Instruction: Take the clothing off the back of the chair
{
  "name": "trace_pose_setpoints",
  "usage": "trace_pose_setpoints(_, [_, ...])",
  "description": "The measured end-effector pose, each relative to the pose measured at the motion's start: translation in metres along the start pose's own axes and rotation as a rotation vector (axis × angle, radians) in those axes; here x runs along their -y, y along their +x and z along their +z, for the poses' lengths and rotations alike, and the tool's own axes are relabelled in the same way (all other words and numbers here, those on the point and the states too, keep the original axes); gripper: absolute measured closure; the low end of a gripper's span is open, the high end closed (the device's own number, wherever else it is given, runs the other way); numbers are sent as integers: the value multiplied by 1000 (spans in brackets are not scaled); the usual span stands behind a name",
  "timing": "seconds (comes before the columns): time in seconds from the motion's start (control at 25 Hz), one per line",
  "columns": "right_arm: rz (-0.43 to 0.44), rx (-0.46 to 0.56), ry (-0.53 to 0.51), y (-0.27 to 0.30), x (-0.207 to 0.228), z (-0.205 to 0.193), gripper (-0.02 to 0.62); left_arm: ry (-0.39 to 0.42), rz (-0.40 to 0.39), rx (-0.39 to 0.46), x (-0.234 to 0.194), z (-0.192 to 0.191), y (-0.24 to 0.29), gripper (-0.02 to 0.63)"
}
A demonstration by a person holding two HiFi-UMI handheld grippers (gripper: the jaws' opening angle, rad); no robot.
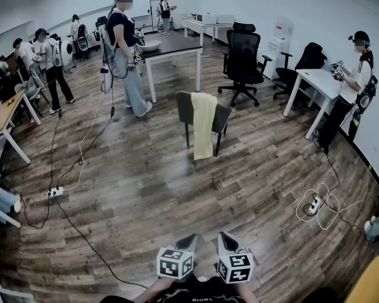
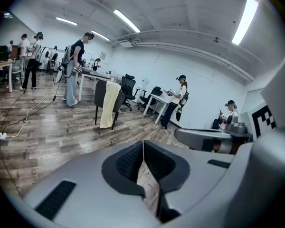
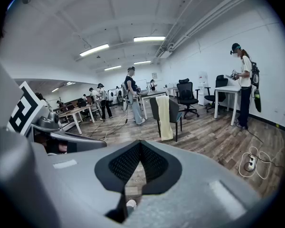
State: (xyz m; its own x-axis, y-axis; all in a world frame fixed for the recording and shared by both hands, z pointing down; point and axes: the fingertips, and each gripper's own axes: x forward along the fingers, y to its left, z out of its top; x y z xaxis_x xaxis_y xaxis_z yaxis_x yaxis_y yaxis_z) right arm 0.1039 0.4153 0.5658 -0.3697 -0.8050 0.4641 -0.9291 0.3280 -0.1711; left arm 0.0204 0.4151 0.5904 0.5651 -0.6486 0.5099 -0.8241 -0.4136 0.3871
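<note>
A pale yellow garment [image 1: 203, 125] hangs over the back of a dark grey chair [image 1: 186, 108] in the middle of the wooden floor. The left gripper view shows the garment [image 2: 109, 104] on the chair [image 2: 100, 94] some way ahead; in the right gripper view the garment [image 3: 164, 110] drapes the chair [image 3: 176, 112] too. My left gripper [image 1: 188, 242] and right gripper [image 1: 225, 240] are held side by side at the bottom edge, far from the chair. Both have their jaws together with nothing between them.
Several people stand around the room at white tables [image 1: 171, 46]. A black office chair [image 1: 244, 62] stands behind the grey chair. Cables and a power strip [image 1: 55, 192] run across the floor at left; another power strip [image 1: 314, 205] lies at right.
</note>
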Motion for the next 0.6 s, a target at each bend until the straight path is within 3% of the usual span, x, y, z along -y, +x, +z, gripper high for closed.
trace_pose_setpoints(0.6, [-9, -16, -35, 31, -5, 12, 591, 19, -10, -38, -24, 16, 10, 591])
